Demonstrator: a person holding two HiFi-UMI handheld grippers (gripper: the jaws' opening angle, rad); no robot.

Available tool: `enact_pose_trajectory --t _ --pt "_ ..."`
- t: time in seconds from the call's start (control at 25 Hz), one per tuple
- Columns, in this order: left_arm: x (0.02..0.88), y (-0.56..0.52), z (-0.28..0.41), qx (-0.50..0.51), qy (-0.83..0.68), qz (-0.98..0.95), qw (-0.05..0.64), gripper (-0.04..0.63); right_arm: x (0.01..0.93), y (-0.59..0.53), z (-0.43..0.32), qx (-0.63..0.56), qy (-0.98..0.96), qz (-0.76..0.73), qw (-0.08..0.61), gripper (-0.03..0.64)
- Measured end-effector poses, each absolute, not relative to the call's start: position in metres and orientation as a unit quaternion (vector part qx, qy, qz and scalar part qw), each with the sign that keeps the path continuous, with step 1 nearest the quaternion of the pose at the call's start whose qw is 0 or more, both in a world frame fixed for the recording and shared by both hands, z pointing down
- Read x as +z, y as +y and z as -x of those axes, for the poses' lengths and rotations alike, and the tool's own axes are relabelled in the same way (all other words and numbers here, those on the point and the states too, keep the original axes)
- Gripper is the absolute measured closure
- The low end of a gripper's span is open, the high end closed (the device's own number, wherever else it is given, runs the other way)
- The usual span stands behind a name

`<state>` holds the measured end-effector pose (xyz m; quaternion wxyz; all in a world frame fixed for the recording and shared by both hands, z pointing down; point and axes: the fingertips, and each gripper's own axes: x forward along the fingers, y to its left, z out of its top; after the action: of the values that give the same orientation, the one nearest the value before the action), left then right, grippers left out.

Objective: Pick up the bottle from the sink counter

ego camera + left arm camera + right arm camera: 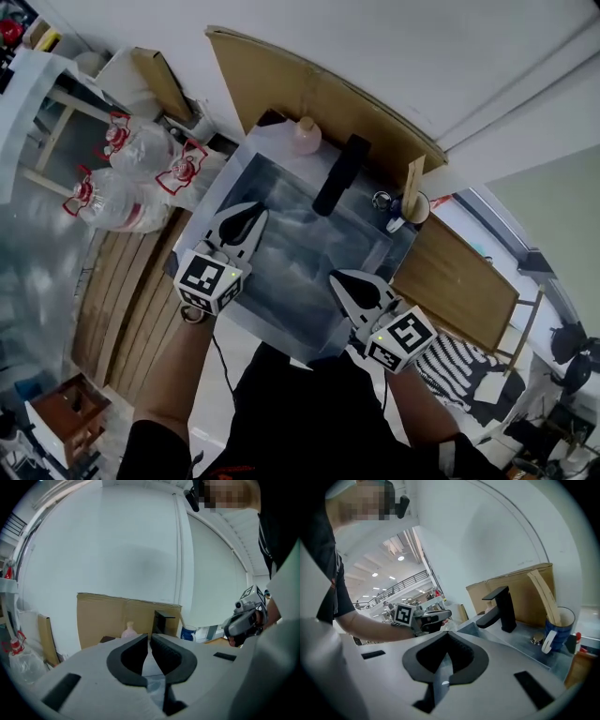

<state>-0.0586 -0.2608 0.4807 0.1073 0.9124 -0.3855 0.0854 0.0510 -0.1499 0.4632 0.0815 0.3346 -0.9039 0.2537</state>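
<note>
Head view, left gripper and right gripper closed, bottle untouched

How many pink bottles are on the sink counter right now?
1: the pink bottle stands in the back corner of the counter, left of the black faucet. None seems hidden.

Pale pink bottle far off, black tap right of it, blue mug, brown cardboard behind, and black-and-white squares on the left gripper and right gripper.
</note>
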Motion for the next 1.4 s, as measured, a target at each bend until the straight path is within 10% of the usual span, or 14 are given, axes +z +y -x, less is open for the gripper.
enact_pose_trajectory --t 1.4 --pt "0.543 -0.447 -0.02 0.117 -0.348 -0.928 0.068 0.341 0.529 -0.178 -0.087 0.307 -0.883 -0.342 0.095 0.615"
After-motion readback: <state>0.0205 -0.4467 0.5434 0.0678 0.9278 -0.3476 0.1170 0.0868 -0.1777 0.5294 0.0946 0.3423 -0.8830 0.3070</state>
